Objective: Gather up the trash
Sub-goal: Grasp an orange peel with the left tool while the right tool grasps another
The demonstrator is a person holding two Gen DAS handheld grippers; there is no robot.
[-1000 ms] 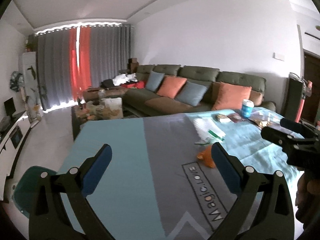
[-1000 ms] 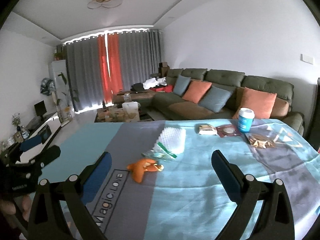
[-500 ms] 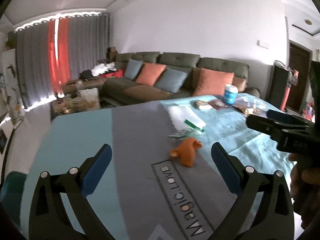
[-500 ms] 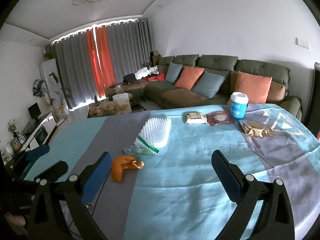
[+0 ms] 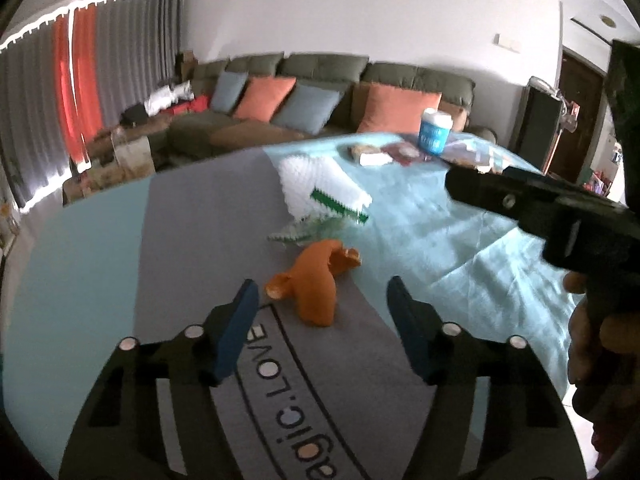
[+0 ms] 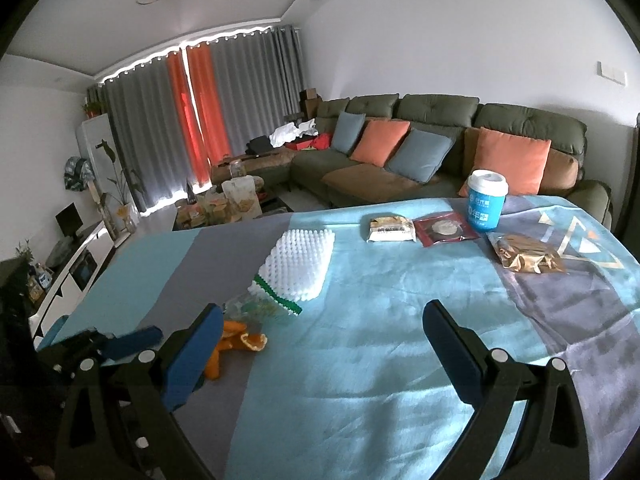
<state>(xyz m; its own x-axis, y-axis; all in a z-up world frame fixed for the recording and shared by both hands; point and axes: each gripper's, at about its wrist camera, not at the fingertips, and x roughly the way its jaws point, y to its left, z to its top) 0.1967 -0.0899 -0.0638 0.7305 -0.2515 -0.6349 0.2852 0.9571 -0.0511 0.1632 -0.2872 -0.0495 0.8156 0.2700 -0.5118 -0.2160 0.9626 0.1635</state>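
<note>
Closing in since 1 s ago, left gripper (image 5: 320, 304) is dropping twd the crumpled orange peel-like scrap (image 5: 314, 292) on the grey stripe of the tablecloth (image 5: 192, 240), jaws released, nothing held. Right gripper (image 6: 320, 344) is hovering near the scrap, also released. Step: approaching first trash piece; next calls for straddling it, then clenching.

tablecloth (image 5: 192, 216) — "agic.LOVE" readable | blue cup (image 6: 486, 205) — label print too small to read

Matt, creased tablecloth (image 6: 400, 320) carries a knobbly white foam sheet (image 6: 300, 264), glossy foil wrapper (image 6: 528, 258) and a dimpled orange peel (image 5: 316, 284).
</note>
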